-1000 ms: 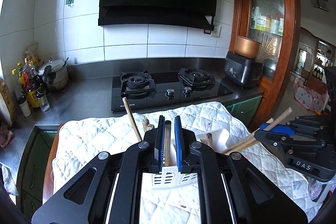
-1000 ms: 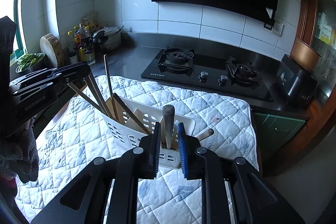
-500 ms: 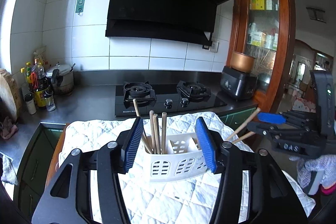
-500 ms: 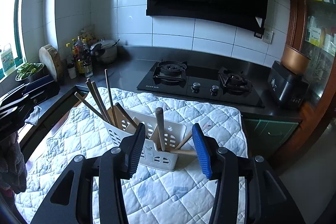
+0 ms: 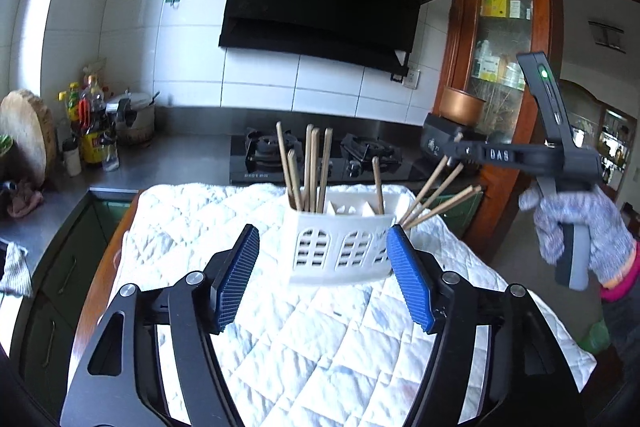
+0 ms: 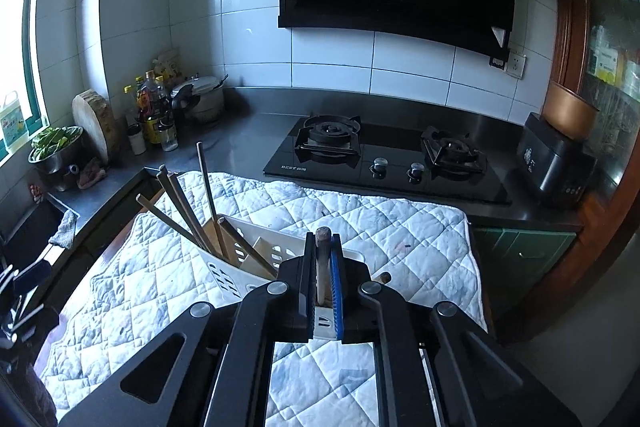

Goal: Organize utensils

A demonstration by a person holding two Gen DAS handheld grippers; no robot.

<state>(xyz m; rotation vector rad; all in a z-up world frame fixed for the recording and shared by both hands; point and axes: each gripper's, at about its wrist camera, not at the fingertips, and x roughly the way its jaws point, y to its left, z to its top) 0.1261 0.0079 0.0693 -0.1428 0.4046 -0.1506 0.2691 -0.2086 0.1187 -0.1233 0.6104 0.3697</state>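
Note:
A white slotted utensil holder [image 5: 340, 247] [image 6: 236, 263] stands on the quilted cloth [image 5: 280, 331]. Several wooden chopsticks [image 5: 310, 167] [image 6: 184, 203] stand in its left compartment, and others lean out to the right. My left gripper [image 5: 322, 281] hangs just short of the holder, its jaws opening with nothing between them. My right gripper [image 6: 323, 259] is shut on an upright wooden handle [image 6: 322, 237] that stands in the holder. In the left wrist view a gloved hand [image 5: 572, 223] holds the right gripper [image 5: 454, 145] at the far right.
Behind the cloth lies a black gas hob [image 6: 384, 155]. A rice cooker [image 6: 556, 163] sits at the right. Bottles [image 6: 152, 119], a pot [image 6: 200, 99], a round chopping block [image 6: 96, 123] and a bowl of greens [image 6: 56, 143] crowd the left counter.
My left gripper let go of a wooden utensil, opened wide and drew back from the holder. My right gripper opened, then shut again on the wooden handle.

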